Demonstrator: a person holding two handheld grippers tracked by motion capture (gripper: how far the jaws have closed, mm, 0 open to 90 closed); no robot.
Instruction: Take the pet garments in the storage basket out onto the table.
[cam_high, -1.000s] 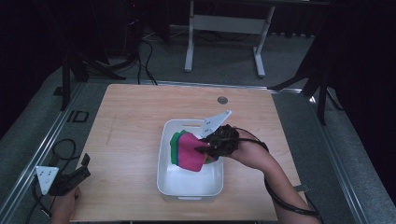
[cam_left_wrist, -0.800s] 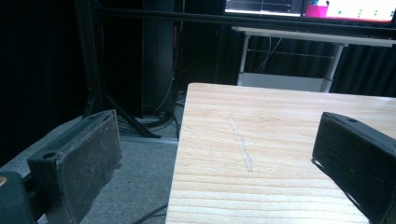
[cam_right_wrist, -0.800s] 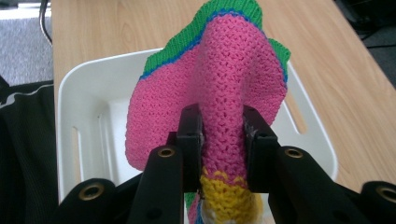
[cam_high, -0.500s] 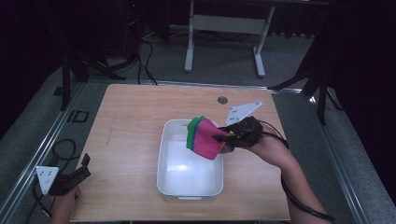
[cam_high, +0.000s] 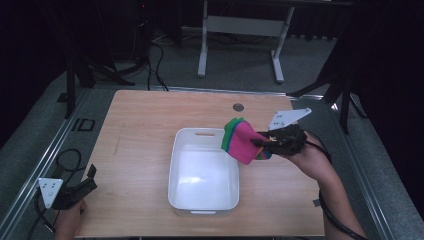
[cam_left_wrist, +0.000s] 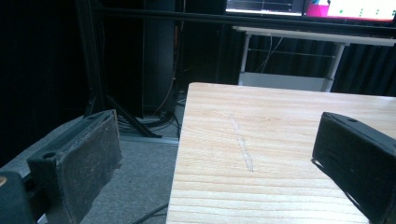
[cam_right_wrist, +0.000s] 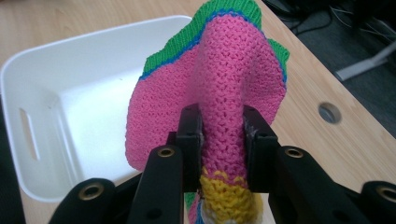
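A knitted cloth (cam_high: 242, 141) (cam_right_wrist: 219, 98), pink with green, blue and yellow bands, hangs in the air over the right rim of the white tub (cam_high: 176, 165). My right gripper (cam_high: 262, 144) (cam_right_wrist: 219, 122) is shut on it, both pads pinching a fold of the pink knit. The tub (cam_right_wrist: 28, 65) holds nothing that I can see. At the table's near left corner my left gripper (cam_high: 85, 181) (cam_left_wrist: 219, 154) rests low by the table edge, its jaws wide apart with nothing between them.
The wooden table (cam_high: 145, 130) has a round cable hole (cam_high: 238, 107) near its far edge. A cable (cam_high: 65, 157) trails on the floor at the left. Table legs and stands (cam_high: 202, 45) rise beyond the far edge.
My right gripper has carried the cloth up out of the tub and rightward, to above the tub's right rim. The left gripper has stayed put.
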